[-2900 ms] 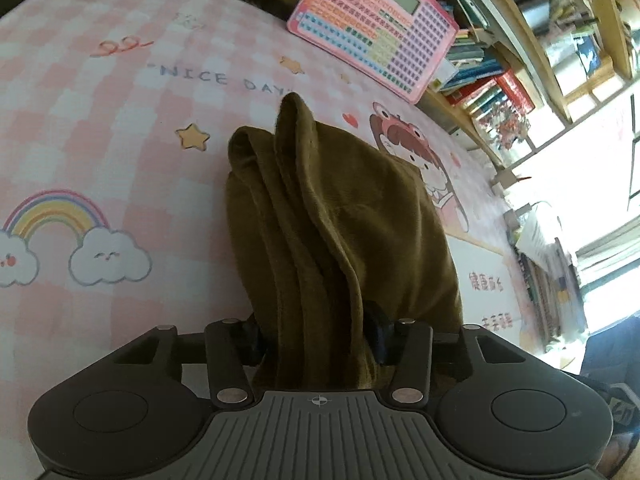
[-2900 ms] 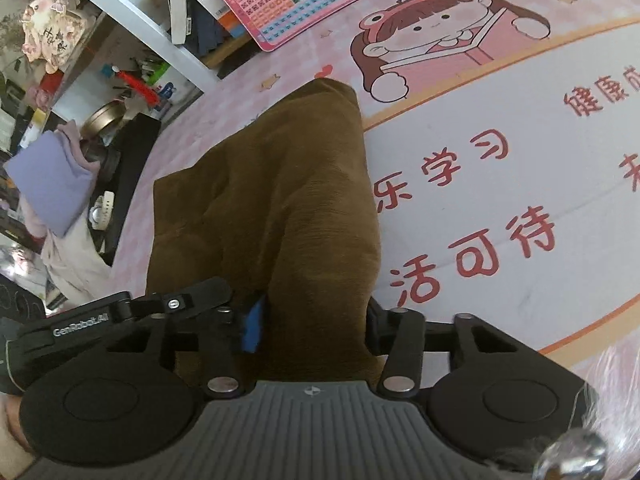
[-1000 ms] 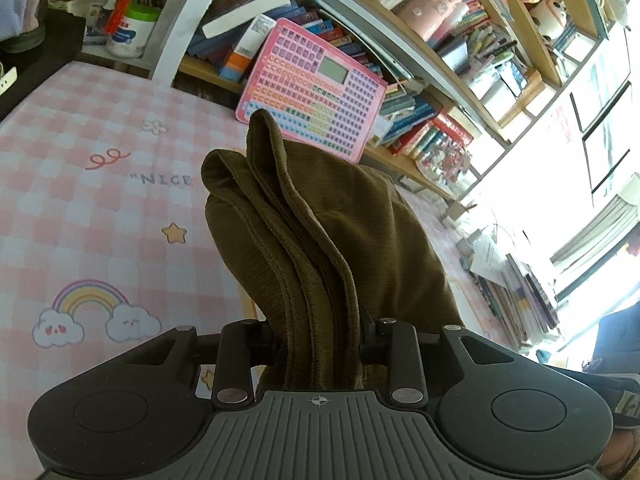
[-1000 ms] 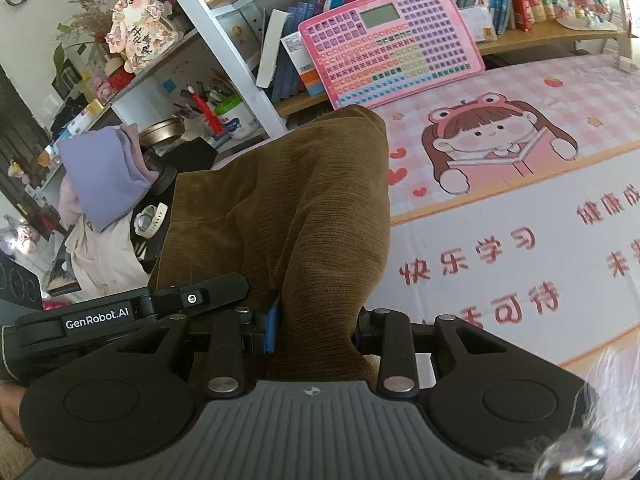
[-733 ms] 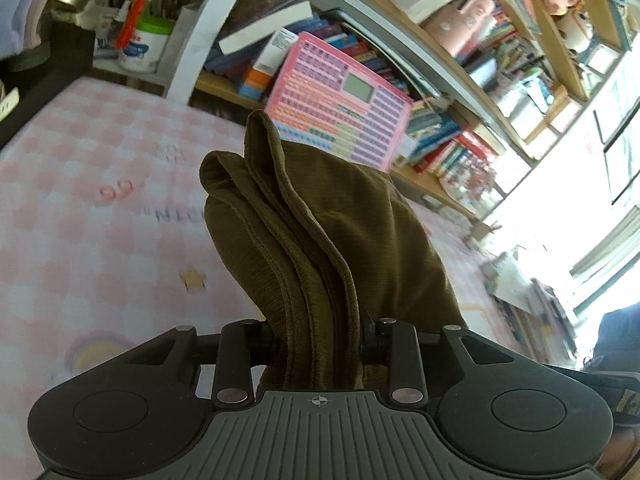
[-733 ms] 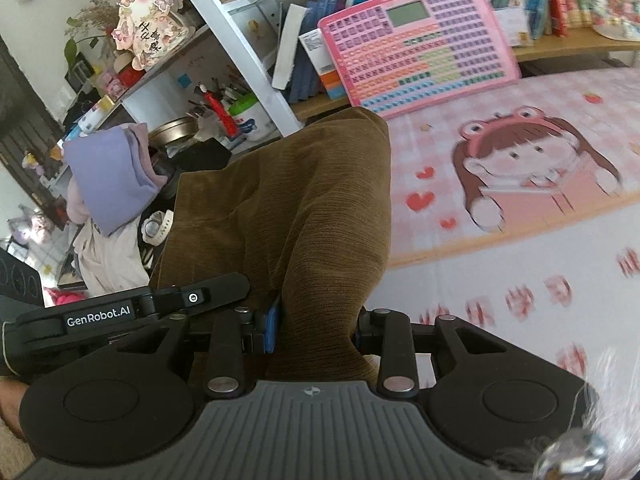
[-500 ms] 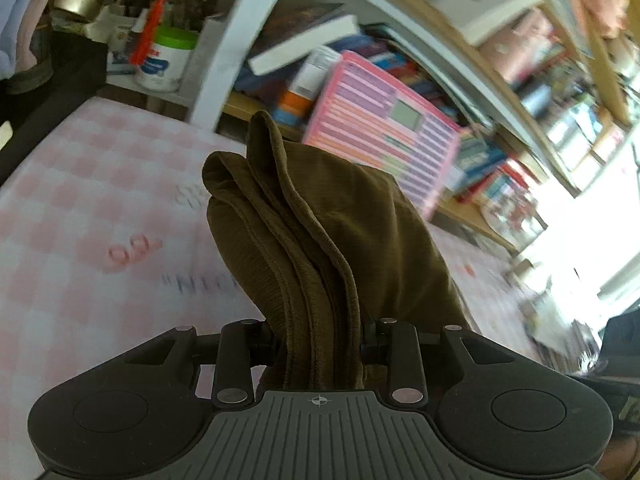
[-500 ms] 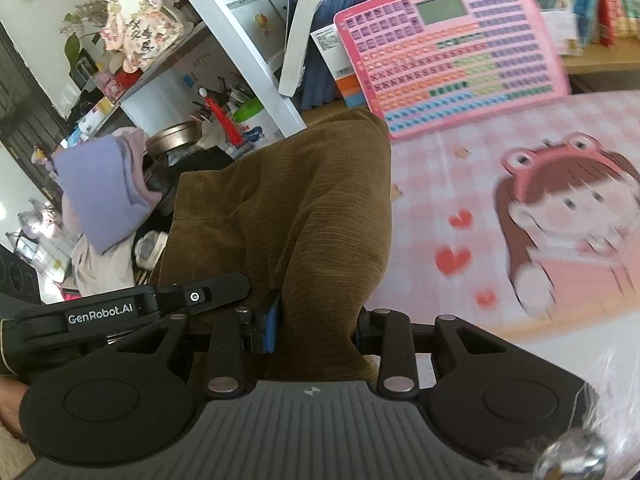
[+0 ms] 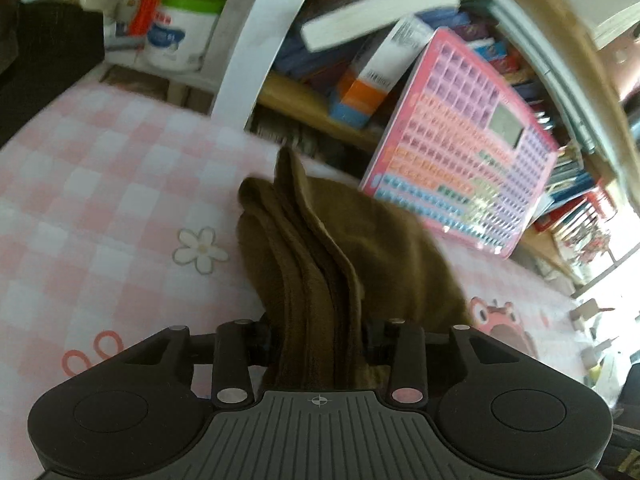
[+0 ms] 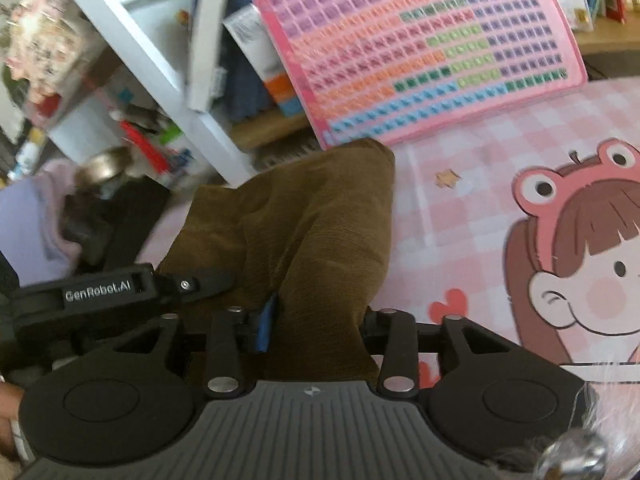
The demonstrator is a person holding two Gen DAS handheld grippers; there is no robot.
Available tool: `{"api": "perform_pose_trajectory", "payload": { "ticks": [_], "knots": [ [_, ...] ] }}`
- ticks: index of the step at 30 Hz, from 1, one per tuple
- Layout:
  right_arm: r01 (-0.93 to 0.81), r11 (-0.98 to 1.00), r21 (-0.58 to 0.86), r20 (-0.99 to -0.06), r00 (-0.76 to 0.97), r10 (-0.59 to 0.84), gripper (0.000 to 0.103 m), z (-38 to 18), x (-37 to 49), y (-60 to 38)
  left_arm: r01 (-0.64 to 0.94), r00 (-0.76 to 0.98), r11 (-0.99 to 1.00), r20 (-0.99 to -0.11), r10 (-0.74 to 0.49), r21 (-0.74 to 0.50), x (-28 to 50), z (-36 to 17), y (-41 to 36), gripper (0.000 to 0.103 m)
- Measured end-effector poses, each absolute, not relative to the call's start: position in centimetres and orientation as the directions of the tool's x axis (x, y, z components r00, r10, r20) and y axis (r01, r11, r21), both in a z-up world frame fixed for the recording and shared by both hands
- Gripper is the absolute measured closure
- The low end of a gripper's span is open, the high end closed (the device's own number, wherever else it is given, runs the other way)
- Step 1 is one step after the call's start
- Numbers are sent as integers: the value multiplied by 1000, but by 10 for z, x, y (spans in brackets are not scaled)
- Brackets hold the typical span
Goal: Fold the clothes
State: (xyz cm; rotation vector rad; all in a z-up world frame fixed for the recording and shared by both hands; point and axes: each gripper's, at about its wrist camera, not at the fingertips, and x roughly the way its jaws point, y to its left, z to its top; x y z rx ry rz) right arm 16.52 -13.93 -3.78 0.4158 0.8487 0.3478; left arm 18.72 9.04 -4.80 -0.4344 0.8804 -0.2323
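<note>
Both grippers have carried the brown garment [image 9: 320, 264] toward the back of the pink checked mat [image 9: 100, 184], so the bookshelf [image 9: 304, 96] and the pink keyboard toy [image 9: 464, 152] now loom much larger than a second ago, and the rainbow print has slid out of the left view. Blur smears both pictures.

In the left wrist view the left gripper [image 9: 316, 336] has the garment's stacked, folded edges between its fingers [image 9: 260, 336]. Its jaws have just been opening a little, and cloth fills the gap from side to side, touching both fingers. The bundle runs forward from the fingers and its far end lies near the mat's back edge, just in front of the shelf and beside a flower print [image 9: 200, 248].

In the right wrist view the right gripper [image 10: 316, 328] has a thick fold of the same garment [image 10: 304, 232] between its fingers [image 10: 264, 324], one of which shows a blue pad. These jaws too have just been opening slightly, with cloth packed between them and against both sides. The garment's far corner reaches close to the lower edge of the keyboard toy [image 10: 424, 52]. A cartoon girl in a frog hat [image 10: 576, 264] is printed on the mat [image 10: 460, 216] to the right. Part of the left gripper [image 10: 120, 288], marked GenRobot.AI, shows at left, beside the cloth.
</note>
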Motion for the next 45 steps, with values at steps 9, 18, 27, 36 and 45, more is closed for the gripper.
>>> {"api": "perform_pose_trajectory", "payload": {
  "ticks": [9,18,27,36,45],
  "knots": [
    [-84,830,551,-655,572,493,57,-39,138,-180,-5,647,880,-672,-360,-476,142,-43,110,60],
    [-91,835,543,-657,574,489,93,-42,149,-165,4,652,885,-670,-356,-466,163,-46,105,72],
    [-119,892,437,-654,639,405,58,-23,131,-159,49,691,929,-659,-297,-368,139,-25,96,52],
    [-138,971,196,-638,734,233,21,-8,88,-135,95,737,988,-658,-151,-120,94,-8,76,21],
    [-115,992,60,-636,761,126,8,-14,52,-125,70,746,997,-663,-62,-14,55,-15,74,10]
  ]
}}
